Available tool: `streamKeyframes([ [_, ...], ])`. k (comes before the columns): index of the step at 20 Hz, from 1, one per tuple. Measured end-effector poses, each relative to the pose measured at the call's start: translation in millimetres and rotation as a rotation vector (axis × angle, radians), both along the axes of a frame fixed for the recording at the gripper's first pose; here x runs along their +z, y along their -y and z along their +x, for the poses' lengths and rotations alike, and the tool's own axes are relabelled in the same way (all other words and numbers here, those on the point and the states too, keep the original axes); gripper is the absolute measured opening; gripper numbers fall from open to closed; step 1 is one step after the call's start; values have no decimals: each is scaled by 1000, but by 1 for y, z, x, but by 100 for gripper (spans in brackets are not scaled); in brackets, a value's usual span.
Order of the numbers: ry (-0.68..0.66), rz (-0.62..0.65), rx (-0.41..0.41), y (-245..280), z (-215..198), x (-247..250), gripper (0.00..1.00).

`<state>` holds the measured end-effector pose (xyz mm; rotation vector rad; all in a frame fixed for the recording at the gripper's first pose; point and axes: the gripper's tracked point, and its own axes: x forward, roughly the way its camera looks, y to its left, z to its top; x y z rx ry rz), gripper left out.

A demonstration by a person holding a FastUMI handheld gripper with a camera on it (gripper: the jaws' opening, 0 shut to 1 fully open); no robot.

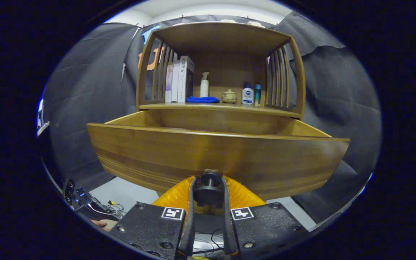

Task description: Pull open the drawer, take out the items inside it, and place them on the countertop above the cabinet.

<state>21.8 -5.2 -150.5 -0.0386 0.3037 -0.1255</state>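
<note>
The wooden drawer (215, 151) stands pulled out from the cabinet, its broad front panel right ahead of me. My gripper (208, 184) is shut on the drawer's dark round knob (208, 187), one finger pressing each side of it. From this low angle the front panel hides the drawer's inside, so any items in it cannot be seen. Above the drawer lies the countertop (222, 107), under an open wooden shelf frame.
On the countertop stand upright books (180, 79), a folded blue cloth (203, 99), a white pump bottle (204, 85), a small lidded ceramic pot (229, 96), a blue-white bottle (247, 94) and a teal tube (257, 94). Cables and a device (81, 198) lie low at the left.
</note>
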Motion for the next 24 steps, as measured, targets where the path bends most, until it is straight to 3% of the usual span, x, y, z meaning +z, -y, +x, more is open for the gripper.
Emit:
streamKeyframes([
  [7,-48,22,25,-5,-19,-6,34],
  [11,-141,10,58,-6,-21,-7,35],
  [16,-154,74,181,-23,-41,34,56],
  [20,-185,131,262,-45,-43,75,91],
  [24,-193,119,244,-47,-18,111,92],
])
